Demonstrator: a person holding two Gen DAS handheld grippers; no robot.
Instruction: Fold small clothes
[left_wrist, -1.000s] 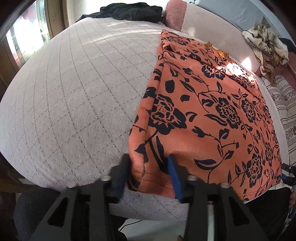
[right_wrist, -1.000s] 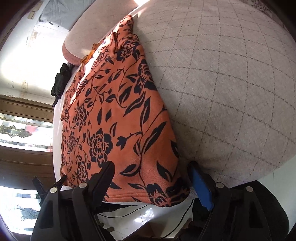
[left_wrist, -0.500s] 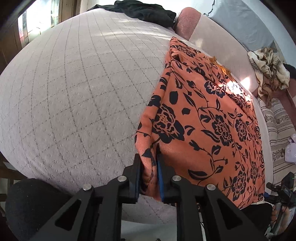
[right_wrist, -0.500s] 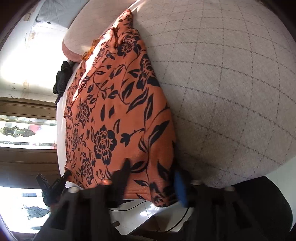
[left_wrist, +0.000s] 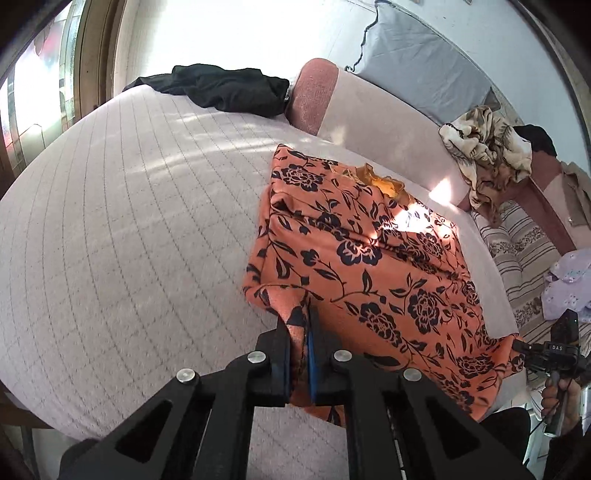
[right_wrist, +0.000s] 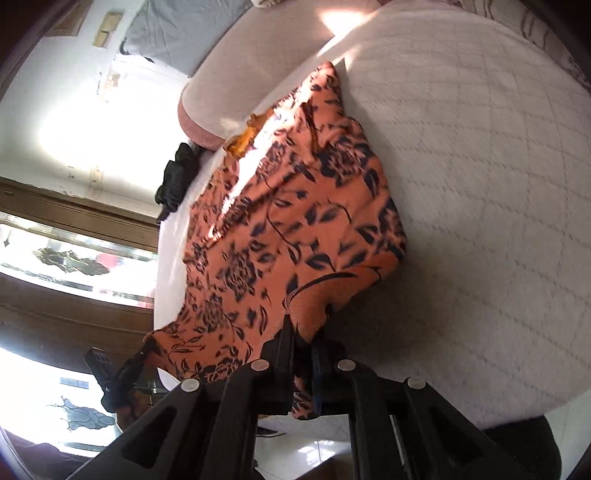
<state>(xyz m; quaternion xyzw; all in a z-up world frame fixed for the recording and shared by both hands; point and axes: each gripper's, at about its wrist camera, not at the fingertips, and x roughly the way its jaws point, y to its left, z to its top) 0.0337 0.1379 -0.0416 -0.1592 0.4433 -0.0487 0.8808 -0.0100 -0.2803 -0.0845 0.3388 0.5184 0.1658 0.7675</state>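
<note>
**Both claws clamped on near hem of floral garment, on bed**

Garment: orange cloth with black flower print (left_wrist: 369, 258), lying on a grey quilted bed (left_wrist: 129, 240), centre to lower right of the left wrist view. Its near edge is lifted off the quilt at both corners; the far end lies flat near the pink bolster (left_wrist: 314, 96), with a bit of yellow-orange trim showing there.

Left claw (left_wrist: 306, 343): closed, pinching the near left corner of the cloth between its black finger and the blue pad (left_wrist: 310, 365). Right claw (right_wrist: 303, 363): closed on the other near corner, cloth bunched between the fingers.

Writing: the letters "DAS" are readable on the black body of the other handheld gripper at the lower right edge of the left wrist view. Nothing else legible.

Hard to make out: the right wrist view is motion-blurred, so the print and quilt lines smear. The hem under each claw is hidden by the fingers. Frame corners are cut off by the fisheye rim.

Surroundings: black clothing (left_wrist: 221, 88) at the upper centre of the left view, a grey pillow (left_wrist: 417, 70) at upper right, a tan-and-cream crumpled cloth (left_wrist: 487, 147) at right, lilac fabric (left_wrist: 565, 284) at the right edge.
</note>
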